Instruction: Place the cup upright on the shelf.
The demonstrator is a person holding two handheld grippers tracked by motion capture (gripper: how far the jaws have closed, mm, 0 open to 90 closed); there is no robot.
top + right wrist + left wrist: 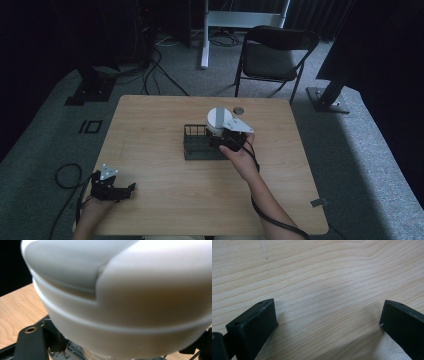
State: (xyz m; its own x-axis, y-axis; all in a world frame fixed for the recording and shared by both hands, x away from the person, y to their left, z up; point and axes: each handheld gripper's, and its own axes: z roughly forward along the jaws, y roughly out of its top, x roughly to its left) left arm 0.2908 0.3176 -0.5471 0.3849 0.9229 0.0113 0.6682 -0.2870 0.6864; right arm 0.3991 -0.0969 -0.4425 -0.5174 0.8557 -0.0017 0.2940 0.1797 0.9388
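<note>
A white bowl (218, 119) hangs tilted over the back right corner of a dark wire rack (199, 145) at the middle of the table. My right gripper (226, 136) is shut on the bowl from the near side. In the right gripper view the bowl (120, 295) sits very close and hides the jaw tips. One black finger (31, 342) shows at lower left, and the rack (7, 351) lies below. My left gripper (114, 189) rests at the table's front left edge. Its jaws stand open over bare wood (327, 297), with nothing between its fingers (254, 325).
A small dark round disc (239, 110) lies on the table (150, 120) just behind the bowl. Beyond the far edge stands a folding chair (272, 55). Cables (67, 175) trail on the floor to the left.
</note>
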